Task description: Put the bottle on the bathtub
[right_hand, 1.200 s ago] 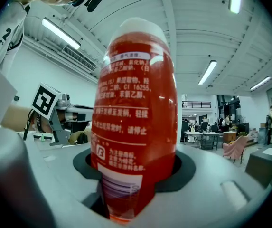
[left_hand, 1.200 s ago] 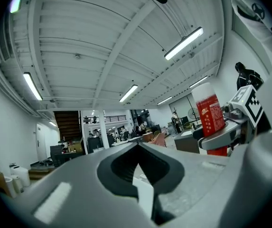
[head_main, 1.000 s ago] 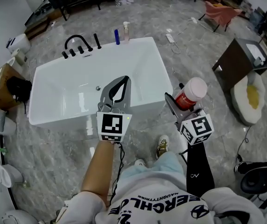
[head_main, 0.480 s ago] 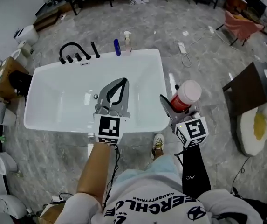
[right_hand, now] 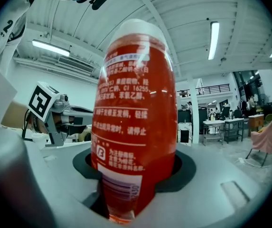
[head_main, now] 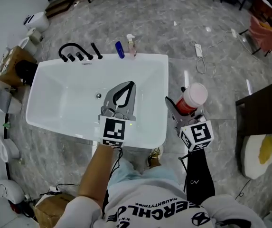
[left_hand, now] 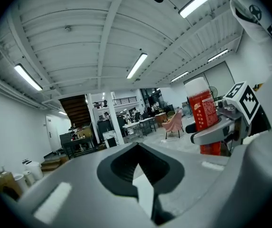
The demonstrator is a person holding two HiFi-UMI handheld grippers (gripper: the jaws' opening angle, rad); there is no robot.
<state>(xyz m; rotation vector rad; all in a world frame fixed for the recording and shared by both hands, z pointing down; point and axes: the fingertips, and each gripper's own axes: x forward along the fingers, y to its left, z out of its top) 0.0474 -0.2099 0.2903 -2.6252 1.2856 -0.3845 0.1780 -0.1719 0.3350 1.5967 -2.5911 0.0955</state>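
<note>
1. A white bathtub (head_main: pixel 60 87) is sitting on grey marbled floor (head_main: pixel 173 23)
2. The red, white-capped bottle (head_main: pixel 191 99) is standing upright in the right gripper's (head_main: pixel 184 109) clamped jaws, just right of the tub
3. The left gripper (head_main: pixel 126 87) is hovering over the tub, jaws together, empty

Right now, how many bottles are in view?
3. A red bottle clamped in the right gripper; a blue bottle and a pump bottle side by side on the bathtub far rim. Clutter at left may hide more.
</note>
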